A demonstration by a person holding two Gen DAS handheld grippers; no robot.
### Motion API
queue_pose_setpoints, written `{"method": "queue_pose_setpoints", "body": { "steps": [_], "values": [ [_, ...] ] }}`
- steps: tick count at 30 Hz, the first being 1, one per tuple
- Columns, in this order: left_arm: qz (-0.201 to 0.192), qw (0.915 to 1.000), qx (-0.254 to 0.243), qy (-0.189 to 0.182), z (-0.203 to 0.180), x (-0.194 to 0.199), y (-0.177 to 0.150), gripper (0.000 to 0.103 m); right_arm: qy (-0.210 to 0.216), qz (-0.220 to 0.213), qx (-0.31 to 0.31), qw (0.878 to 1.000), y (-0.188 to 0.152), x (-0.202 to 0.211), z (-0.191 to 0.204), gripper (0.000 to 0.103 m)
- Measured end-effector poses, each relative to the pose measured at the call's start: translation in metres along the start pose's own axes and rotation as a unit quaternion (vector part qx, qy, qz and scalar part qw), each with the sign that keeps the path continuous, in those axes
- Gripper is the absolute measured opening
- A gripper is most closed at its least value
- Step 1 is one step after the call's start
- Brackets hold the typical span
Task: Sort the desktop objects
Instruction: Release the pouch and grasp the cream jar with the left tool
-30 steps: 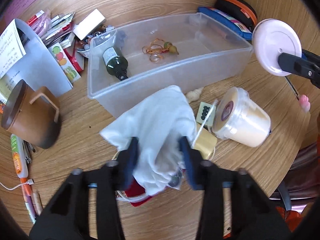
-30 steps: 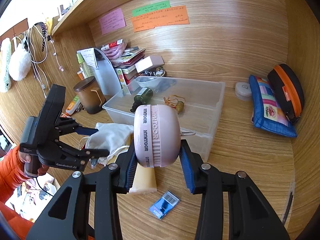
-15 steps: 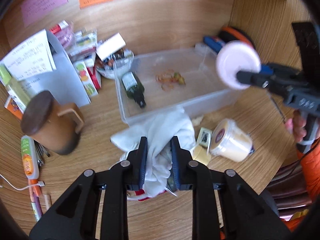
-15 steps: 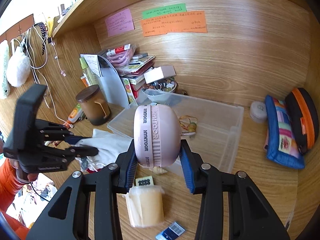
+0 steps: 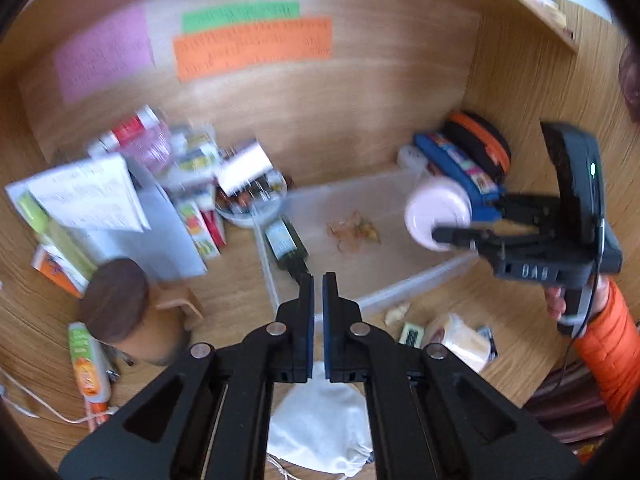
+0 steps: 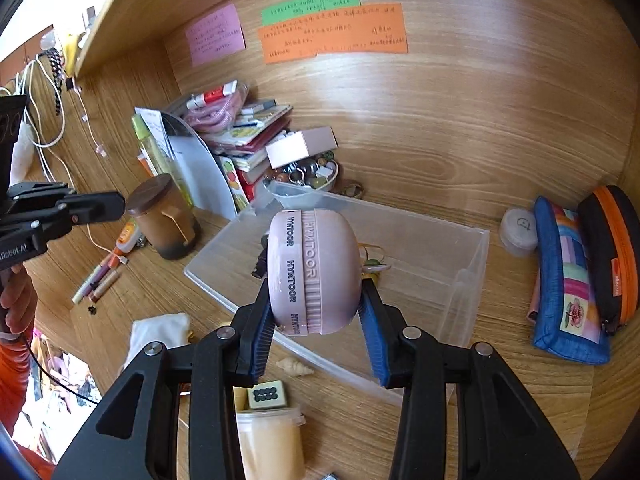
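My right gripper is shut on a round pink case marked HYNTOOR and holds it above the near wall of the clear plastic bin. From the left wrist view the case hangs over the bin's right end. My left gripper is shut and empty, raised above the desk. The white cloth pouch lies on the desk below its fingers, also in the right wrist view. The bin holds a dark green bottle and gold trinkets.
A brown lidded mug and a file stand with papers are at the left. Pens lie nearby. A yellow tub, a mahjong tile and a shell sit in front of the bin. Pencil cases lie at the right.
My left gripper let go of the white pouch, shut empty and rose away from it. My right gripper carried the pink case forward over the bin.
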State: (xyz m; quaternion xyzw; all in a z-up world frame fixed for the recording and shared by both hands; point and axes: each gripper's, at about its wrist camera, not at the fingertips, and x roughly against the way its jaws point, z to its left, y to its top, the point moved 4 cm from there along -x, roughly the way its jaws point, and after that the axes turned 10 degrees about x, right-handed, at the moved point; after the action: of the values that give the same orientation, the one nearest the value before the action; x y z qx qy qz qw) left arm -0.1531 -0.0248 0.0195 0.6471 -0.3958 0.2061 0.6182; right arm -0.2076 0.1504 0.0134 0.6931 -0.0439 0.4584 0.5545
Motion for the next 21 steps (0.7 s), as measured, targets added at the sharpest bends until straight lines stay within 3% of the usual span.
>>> {"method": "queue_pose_setpoints", "body": {
  "steps": [2,5,7,8,11,15,21],
  "values": [
    [0.016,0.9999,0.003,-0.001,0.002,-0.01,-0.01,0.005,0.004,0.002,-0.006,1.0,-0.002,-0.004,-0.004,0.037],
    [0.034,0.9994,-0.002,0.008,0.006,-0.022,-0.027,0.018,0.007,0.005,-0.008,1.0,-0.003,-0.007,-0.008,0.037],
    [0.043,0.999,0.0,0.01,0.008,-0.029,-0.03,0.04,0.003,0.009,-0.004,1.0,-0.004,-0.01,-0.01,0.037],
    [0.043,0.999,0.001,0.011,0.007,-0.031,-0.031,0.045,-0.001,0.014,-0.001,1.0,-0.005,-0.012,-0.01,0.037],
    [0.048,0.9983,0.005,-0.031,-0.004,-0.034,-0.028,0.05,-0.01,0.029,-0.006,1.0,-0.008,-0.02,-0.017,0.037],
    [0.051,0.9938,-0.041,-0.09,-0.045,-0.035,-0.041,0.075,-0.01,0.029,-0.018,0.999,-0.015,-0.018,-0.026,0.037],
    [0.079,0.9818,-0.128,-0.116,-0.102,-0.054,-0.089,0.077,-0.025,0.031,-0.005,0.999,-0.023,0.0,-0.03,0.037]
  ]
}}
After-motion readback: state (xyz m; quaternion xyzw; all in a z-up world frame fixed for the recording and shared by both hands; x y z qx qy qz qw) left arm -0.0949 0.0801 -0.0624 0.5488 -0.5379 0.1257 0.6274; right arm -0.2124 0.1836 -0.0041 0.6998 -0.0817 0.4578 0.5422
